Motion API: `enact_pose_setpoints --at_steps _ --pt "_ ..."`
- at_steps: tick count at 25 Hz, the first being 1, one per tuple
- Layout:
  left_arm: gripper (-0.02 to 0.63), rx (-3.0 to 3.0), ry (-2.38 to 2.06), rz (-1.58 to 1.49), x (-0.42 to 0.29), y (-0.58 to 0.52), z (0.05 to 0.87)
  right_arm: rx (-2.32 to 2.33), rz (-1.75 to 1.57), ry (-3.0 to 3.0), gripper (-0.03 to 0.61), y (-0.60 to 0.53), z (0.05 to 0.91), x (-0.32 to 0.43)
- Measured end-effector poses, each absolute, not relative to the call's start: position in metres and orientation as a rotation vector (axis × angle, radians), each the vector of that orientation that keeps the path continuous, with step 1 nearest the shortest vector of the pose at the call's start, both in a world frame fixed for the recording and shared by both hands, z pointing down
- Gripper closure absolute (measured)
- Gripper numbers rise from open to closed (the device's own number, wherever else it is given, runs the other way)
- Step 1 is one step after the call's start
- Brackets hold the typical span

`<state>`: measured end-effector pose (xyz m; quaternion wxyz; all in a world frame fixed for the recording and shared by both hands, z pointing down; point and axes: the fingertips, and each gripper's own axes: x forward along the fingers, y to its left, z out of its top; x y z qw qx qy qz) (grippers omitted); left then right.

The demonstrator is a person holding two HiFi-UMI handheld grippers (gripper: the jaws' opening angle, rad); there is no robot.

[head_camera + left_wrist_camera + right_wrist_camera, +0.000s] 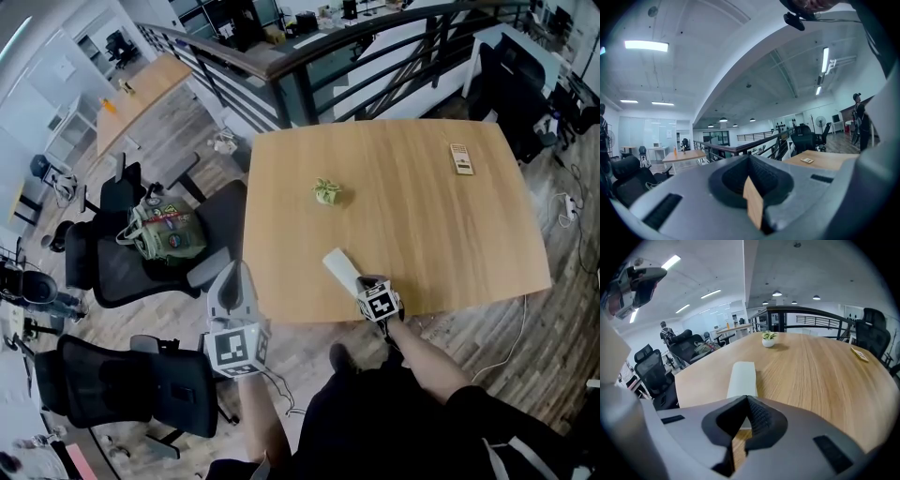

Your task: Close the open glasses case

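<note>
A white glasses case [340, 268] lies with its lid down near the front edge of the wooden table [450, 234]. My right gripper [361, 282] sits at the case's near end, jaws shut with nothing between them. In the right gripper view the case [742, 378] stretches away just beyond the closed tips of the right gripper [746, 398]. My left gripper [238, 270] hangs off the table's left edge, away from the case. In the left gripper view the left gripper [750, 157] points level across the room with its jaws together and empty.
A small potted plant [327, 192] stands mid-table, and a small flat card-like object [461, 158] lies at the far right. Black office chairs, one bearing a green backpack [167, 232], stand left of the table. A dark railing [375, 56] runs behind it.
</note>
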<state>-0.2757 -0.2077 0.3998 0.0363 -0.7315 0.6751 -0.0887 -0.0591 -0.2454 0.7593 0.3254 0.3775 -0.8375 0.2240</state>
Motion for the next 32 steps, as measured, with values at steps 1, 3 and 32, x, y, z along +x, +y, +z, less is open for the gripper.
enact_pose_setpoints --at_steps 1,3,32 --pt "0.614 -2.245 2.072 -0.272 -0.277 -0.208 0.399 0.984 0.586 -2.201 0.562 -0.247 0.759 -0.061" --pt "0.614 -2.247 2.067 -0.273 -0.279 -0.211 0.398 0.971 0.599 -2.199 0.563 -0.247 0.76 -0.063" --pt "0.614 -2.337 1.931 -0.195 -0.229 -0.231 0.385 1.655 -0.224 -2.62 0.562 -0.246 0.351 0.083"
